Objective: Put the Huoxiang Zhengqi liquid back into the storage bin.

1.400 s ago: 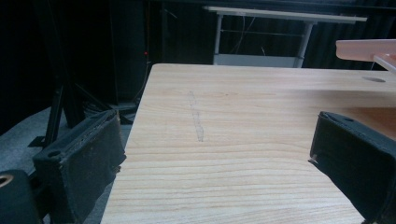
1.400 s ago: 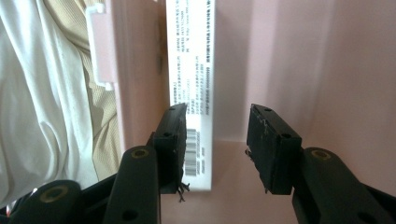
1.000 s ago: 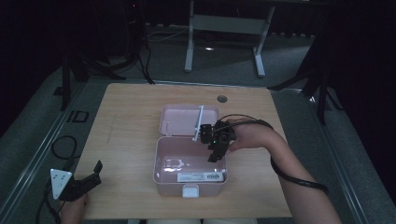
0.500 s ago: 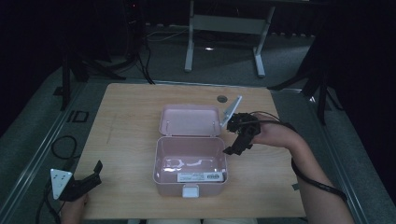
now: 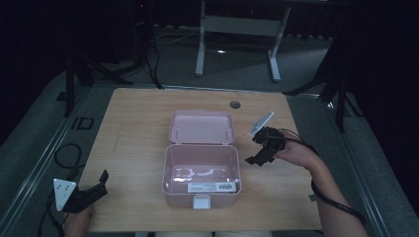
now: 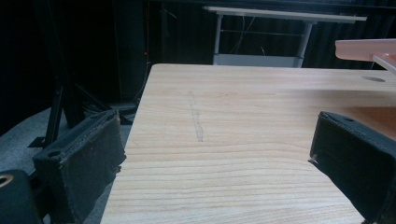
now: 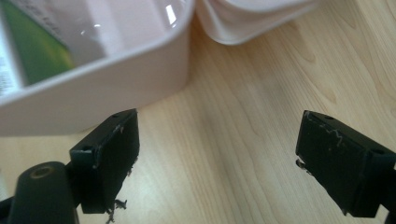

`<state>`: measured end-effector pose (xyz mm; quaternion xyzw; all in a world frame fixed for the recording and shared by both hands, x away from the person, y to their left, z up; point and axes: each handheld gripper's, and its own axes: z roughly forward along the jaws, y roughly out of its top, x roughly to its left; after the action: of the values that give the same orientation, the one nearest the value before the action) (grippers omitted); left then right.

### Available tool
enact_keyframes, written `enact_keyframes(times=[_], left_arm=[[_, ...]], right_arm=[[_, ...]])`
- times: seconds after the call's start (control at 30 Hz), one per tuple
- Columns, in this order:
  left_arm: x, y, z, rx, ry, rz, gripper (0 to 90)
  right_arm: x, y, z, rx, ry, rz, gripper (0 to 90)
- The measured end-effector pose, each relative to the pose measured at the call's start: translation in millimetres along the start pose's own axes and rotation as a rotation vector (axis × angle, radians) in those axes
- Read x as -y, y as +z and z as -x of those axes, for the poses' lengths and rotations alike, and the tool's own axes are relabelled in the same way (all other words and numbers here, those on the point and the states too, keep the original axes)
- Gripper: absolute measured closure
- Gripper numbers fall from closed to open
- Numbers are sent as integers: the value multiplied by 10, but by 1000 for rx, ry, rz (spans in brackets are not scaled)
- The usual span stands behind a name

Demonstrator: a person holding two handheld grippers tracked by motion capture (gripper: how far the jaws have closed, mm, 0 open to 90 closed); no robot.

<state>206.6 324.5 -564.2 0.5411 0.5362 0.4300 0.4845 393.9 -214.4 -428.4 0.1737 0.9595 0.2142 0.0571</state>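
Observation:
A pink plastic box [image 5: 201, 174] stands open at the middle of the wooden table [image 5: 138, 123], its lid [image 5: 201, 127] laid back flat behind it. Inside lies a packet with a white barcode label [image 5: 210, 186]. My right gripper [image 5: 258, 159] hovers just right of the box's right wall, open, with nothing between its jaws. In the right gripper view the box's corner [image 7: 140, 56] is close ahead on the left, and a green-and-white packet [image 7: 32, 46] lies inside. My left gripper [image 5: 96, 185] rests open at the table's front left corner; bare wood [image 6: 219, 140] lies between its jaws.
A small round hole [image 5: 235, 104] sits near the table's far edge. A metal-legged bench [image 5: 237, 29] stands on the floor beyond the table. Cables [image 5: 66, 155] lie on the floor at the left. The lid's edge [image 6: 366, 49] juts in at the upper right of the left gripper view.
My right gripper has moved from over the box's right rear corner out to the right and now sits lower, beside the box wall. The left gripper has stayed put.

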Motion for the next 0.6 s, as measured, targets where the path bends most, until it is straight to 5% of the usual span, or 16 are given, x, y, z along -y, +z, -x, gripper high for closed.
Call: enact_keyframes(times=[0.47, 0.6], left_arm=[[-1, -1, -6, 2, -3, -1, 32], [0, -2, -4, 1, -2, 0, 32]], right_arm=[[571, 405, 88, 181, 166, 281, 111], [774, 525, 91, 227, 211, 322, 108]])
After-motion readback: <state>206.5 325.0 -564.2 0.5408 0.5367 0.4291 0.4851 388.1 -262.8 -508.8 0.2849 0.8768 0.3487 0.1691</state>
